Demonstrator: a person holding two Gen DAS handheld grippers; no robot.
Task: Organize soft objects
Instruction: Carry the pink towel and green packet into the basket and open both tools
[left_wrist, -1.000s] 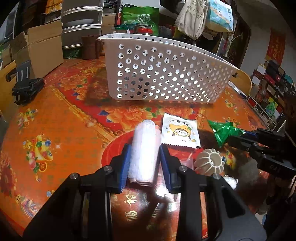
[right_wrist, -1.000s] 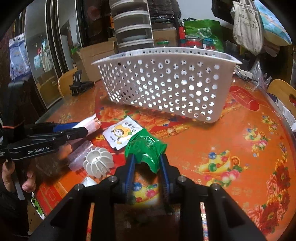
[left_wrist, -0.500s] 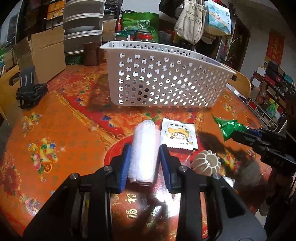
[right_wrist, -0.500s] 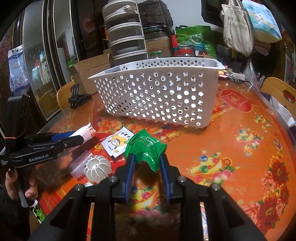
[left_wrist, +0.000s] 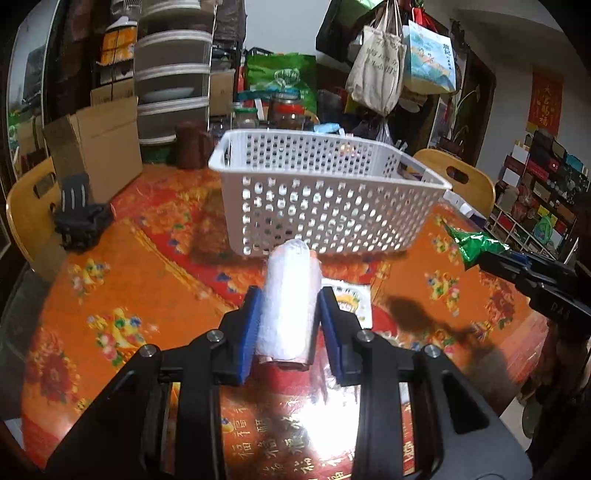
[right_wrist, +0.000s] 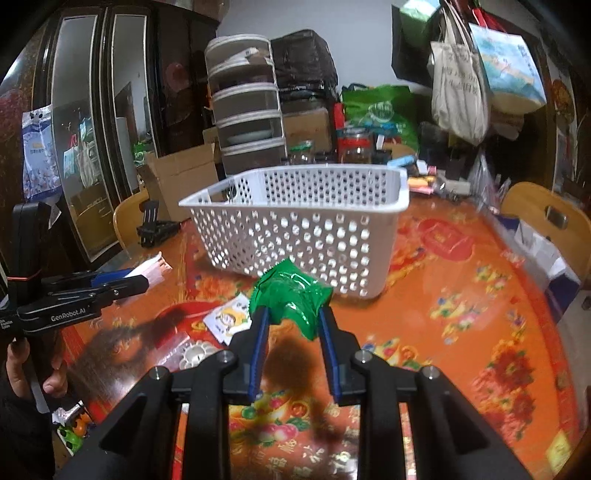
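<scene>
At frame centre, the left gripper (left_wrist: 288, 314) clamps a white bubble-wrap roll (left_wrist: 289, 299); the right gripper (right_wrist: 291, 325) pinches a crinkled green foil packet (right_wrist: 291, 295). Both should clear the white perforated plastic basket's (left_wrist: 332, 206) rim before releasing.

Left hand-held gripper (left_wrist: 290, 308): blue-padded jaws closed on a white roll (left_wrist: 290, 299), roll lengthwise between the fingers (left_wrist: 251, 325), tip sticking out past them. Held level, up off the worktop, pointing forward. Seen side-on from the right wrist camera, its black body runs horizontal, and the person's hand (right_wrist: 22, 373) wraps the grip at the rear.

Right hand-held gripper (right_wrist: 293, 319): jaws pinching a green packet (right_wrist: 291, 295) at its lower edge, most of the packet bulging above the fingertips. Also raised and level, off to the left one's right side, well apart from it.
</scene>
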